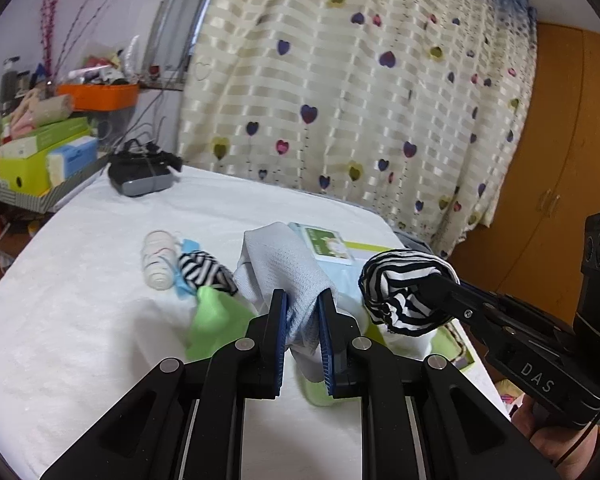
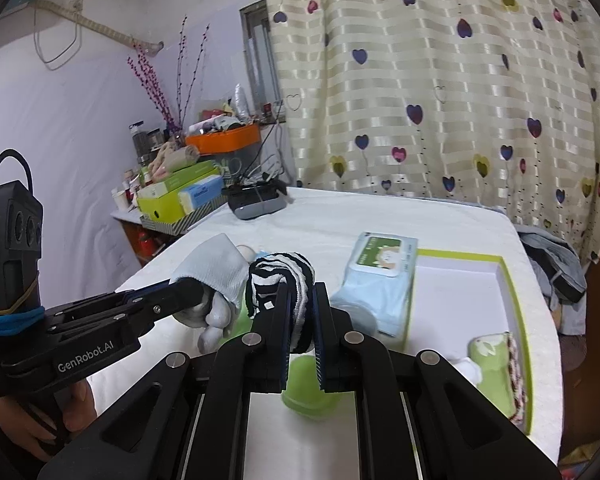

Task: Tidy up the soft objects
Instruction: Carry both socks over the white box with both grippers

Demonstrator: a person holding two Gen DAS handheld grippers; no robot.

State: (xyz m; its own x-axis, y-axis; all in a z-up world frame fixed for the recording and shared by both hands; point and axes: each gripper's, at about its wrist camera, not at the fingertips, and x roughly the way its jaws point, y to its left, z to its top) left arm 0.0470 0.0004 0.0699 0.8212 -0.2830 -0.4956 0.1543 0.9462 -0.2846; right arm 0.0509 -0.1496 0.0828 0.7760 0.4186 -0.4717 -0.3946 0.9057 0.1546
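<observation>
Left gripper (image 1: pixel 303 312): closed on a pale grey-blue sock (image 1: pixel 278 264), its blue pads pinching the fabric from both sides; the sock's upper part stands up above the fingertips and its lower end hangs down between the fingers.
Right gripper (image 2: pixel 301 304): closed on a black-and-white striped sock (image 2: pixel 278 276), bunched into a wad that bulges over the fingertips.
Hand pose: both grippers point forward and slightly down over the white bed (image 1: pixel 80 300); in the right wrist view the left gripper reaches in from the left, held by a hand (image 2: pixel 32 420) at the lower left edge. The two held socks are just beside each other, above the bed.
Grey-blue sock look: fine mesh knit, crumpled, with a paler toe end drooping below.
Striped sock look: narrow black and white bands, white inner fabric showing at the lower edge.
Green sock (image 1: pixel 216 316): lies on the bed just left of the left gripper's fingers, partly under them.
Other striped sock (image 1: pixel 206 270): on the bed beyond the green sock, touching a rolled white-and-pink sock (image 1: pixel 158 258).
Green-rimmed box (image 2: pixel 512 292): on the bed right of the right gripper, a green patterned sock (image 2: pixel 494 360) inside near its front corner.
Wipes pack (image 2: pixel 382 256): rests at the box's left edge, beyond the right gripper.
</observation>
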